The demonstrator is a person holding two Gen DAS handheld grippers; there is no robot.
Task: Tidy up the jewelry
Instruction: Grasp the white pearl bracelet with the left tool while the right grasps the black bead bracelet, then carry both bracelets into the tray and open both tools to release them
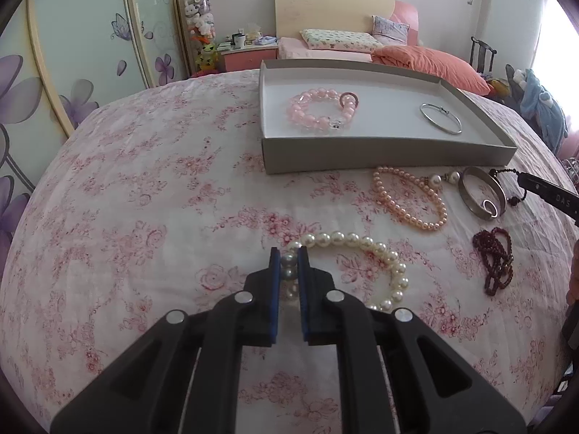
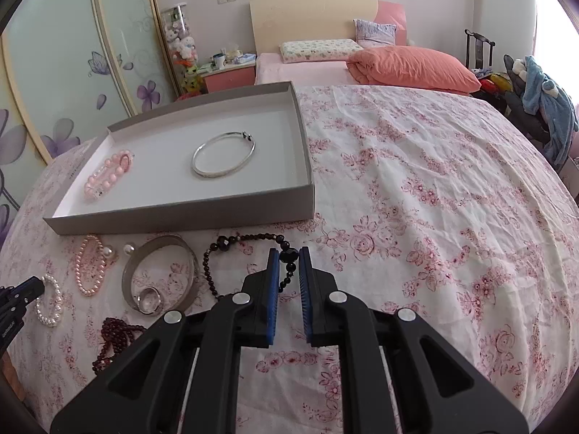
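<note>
— Was any writing legible?

— Only "DAS" in pale letters on the right claw's black body at the right edge of the left wrist view.

— What did the left claw [image 1: 288,253] have?

— It was clenched on the white pearl bracelet [image 1: 362,242], glossy round beads curling right across the rose-printed bedspread [image 1: 144,217].

— And the right claw [image 2: 288,253]?

— It gripped faceted beads of the black bead necklace [image 2: 231,244] between blue ribbed pads.

— The rest?

— In the grey cardboard tray [image 1: 380,152], upper centre, lay a pink bead bracelet [image 1: 320,114] and a thin silver bangle [image 1: 440,118]. Below it lay a peach pearl strand [image 1: 412,199], a wide metal cuff [image 1: 483,193] and dark red beads [image 1: 497,260].
</note>
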